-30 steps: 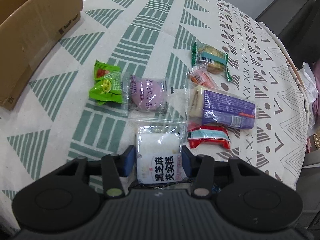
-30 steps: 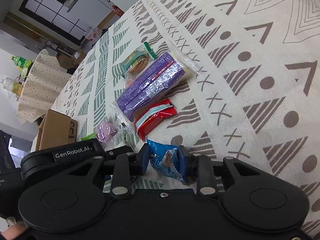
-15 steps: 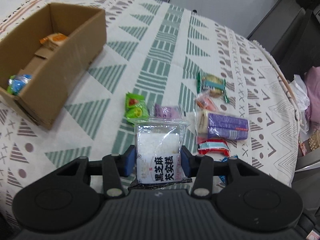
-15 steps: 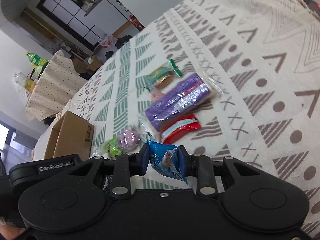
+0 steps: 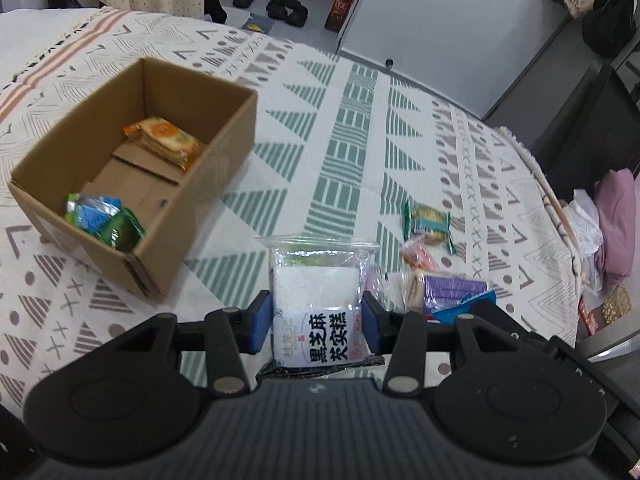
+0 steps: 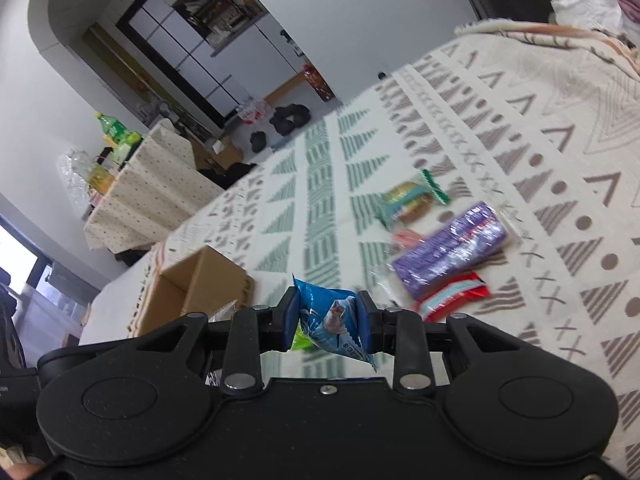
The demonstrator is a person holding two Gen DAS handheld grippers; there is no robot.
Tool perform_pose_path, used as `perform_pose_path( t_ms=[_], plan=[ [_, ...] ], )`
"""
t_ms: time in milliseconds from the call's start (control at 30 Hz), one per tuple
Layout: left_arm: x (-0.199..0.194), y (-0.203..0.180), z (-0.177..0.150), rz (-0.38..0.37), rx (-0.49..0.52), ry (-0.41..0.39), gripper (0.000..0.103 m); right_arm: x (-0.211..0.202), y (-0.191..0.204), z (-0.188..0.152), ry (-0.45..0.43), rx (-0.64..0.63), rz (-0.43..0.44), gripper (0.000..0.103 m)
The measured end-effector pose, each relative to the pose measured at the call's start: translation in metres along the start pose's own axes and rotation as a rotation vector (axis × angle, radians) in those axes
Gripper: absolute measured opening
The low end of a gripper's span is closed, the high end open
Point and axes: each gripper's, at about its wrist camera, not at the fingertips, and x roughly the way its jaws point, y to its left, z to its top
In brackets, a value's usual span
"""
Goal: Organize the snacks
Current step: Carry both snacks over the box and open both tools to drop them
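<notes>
Claws both clenched: left claw (image 5: pixel 316 322) grips the white cake packet (image 5: pixel 316 300), right claw (image 6: pixel 328 322) the blue packet (image 6: pixel 332 320); slick wrappers might slip short of the box (image 5: pixel 224 152).

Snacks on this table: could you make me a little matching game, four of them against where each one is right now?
Things:
1. white packet
2. blue packet
3. orange packet
4. purple packet

Places:
A. lying on the cloth
B. pinched in the right tool
C. inside the box
D. pinched in the left tool

Pairs: 1-D, 2-B, 3-C, 4-A
</notes>
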Motion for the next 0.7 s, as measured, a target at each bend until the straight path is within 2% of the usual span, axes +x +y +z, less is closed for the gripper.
perform_pose_path(
  t_ms=[700],
  plan=[
    [-0.027, 0.065, 0.037, -0.053, -0.095, -0.055, 0.046, 0.022, 0.078, -0.005, -0.010, -0.073, 0.038, 0.030]
  ],
)
